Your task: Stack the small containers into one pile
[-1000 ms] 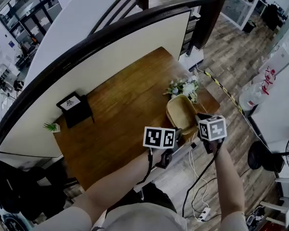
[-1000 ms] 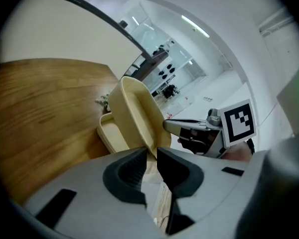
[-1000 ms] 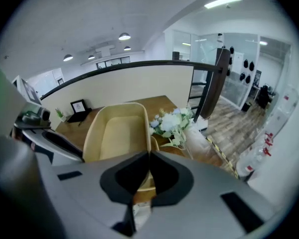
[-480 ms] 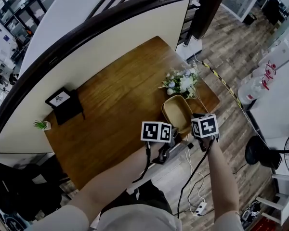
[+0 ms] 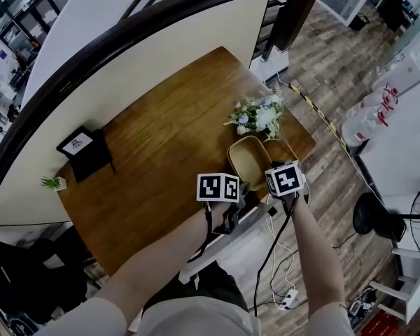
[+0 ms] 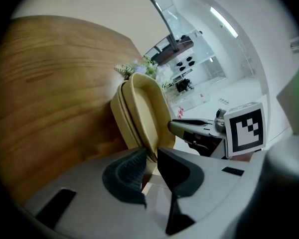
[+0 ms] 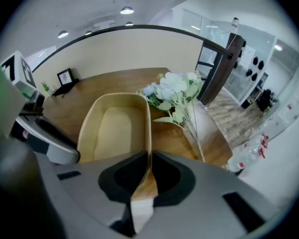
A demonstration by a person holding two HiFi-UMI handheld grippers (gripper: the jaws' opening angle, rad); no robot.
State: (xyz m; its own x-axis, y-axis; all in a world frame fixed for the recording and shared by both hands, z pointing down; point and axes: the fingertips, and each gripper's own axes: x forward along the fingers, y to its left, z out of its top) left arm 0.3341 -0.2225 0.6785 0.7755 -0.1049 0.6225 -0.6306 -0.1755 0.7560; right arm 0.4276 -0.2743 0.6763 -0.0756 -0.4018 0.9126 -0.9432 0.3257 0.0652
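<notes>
your left tongs (image 6: 150, 156) are clamping the rim of the nested containers (image 5: 248, 161), sitting at the edge of the table (image 5: 161, 145) beside the flowers (image 5: 259, 116); your right tongs (image 7: 149, 163) are easing open on that rim. you're probably finishing the pile: next, release without tipping it.

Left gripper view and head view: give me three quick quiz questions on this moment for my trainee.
1. True or false: the flowers are on the table, beyond the tan containers as the person sees them.
2. What is the left gripper clamped on? A) the flowers B) the containers' rim C) nothing
3. Fill in: the framed picture stands near a small potted ____.
Key: 1 true; 2 B; 3 plant.
</notes>
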